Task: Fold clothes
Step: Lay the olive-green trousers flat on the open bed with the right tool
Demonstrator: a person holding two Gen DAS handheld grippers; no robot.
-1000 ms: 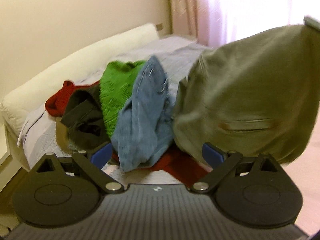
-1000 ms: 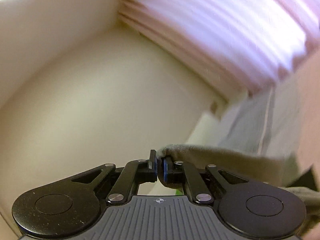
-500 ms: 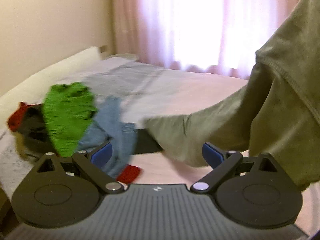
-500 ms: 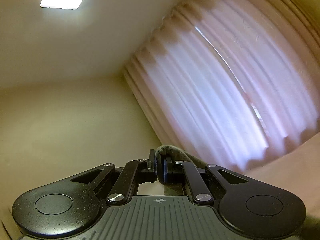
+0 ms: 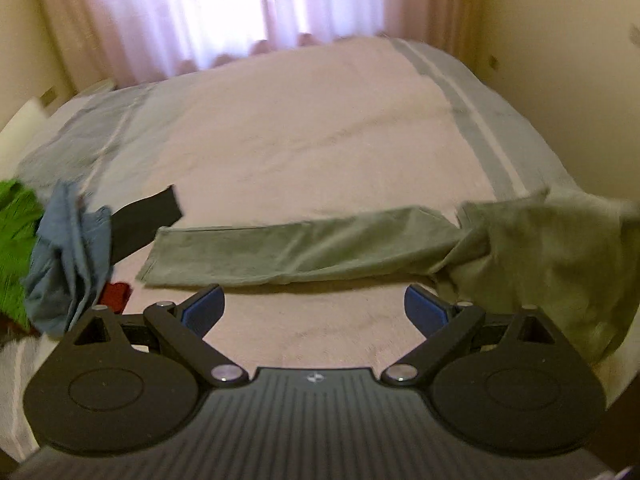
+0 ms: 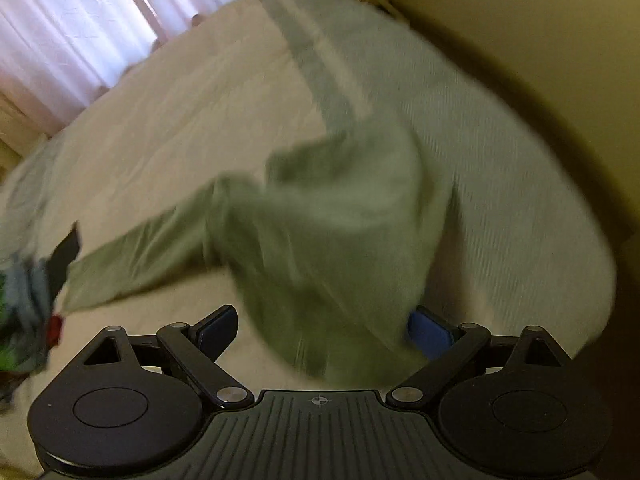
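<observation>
Olive-green trousers (image 5: 304, 250) lie across the bed, one leg stretched flat toward the left and the rest bunched in a heap (image 5: 552, 264) at the right. My left gripper (image 5: 314, 300) hovers open just in front of the flat leg, nothing between its blue pads. In the right wrist view the bunched part of the trousers (image 6: 332, 232) is blurred and sits loosely between the wide-apart fingers of my right gripper (image 6: 322, 320), which is open and not clamping it.
A pile of clothes sits at the bed's left: green knit (image 5: 14, 240), blue denim (image 5: 68, 264), a black piece (image 5: 144, 220), a red one (image 5: 114, 294). The pink blanket (image 5: 320, 120) stretches back to the curtains (image 5: 200, 8). A wall (image 5: 560, 60) runs along the bed's right side.
My right gripper opened and let go of the olive trousers, swinging down from the curtain to the bed. The trousers dropped from hanging to lying on the blanket. The left view panned right.
</observation>
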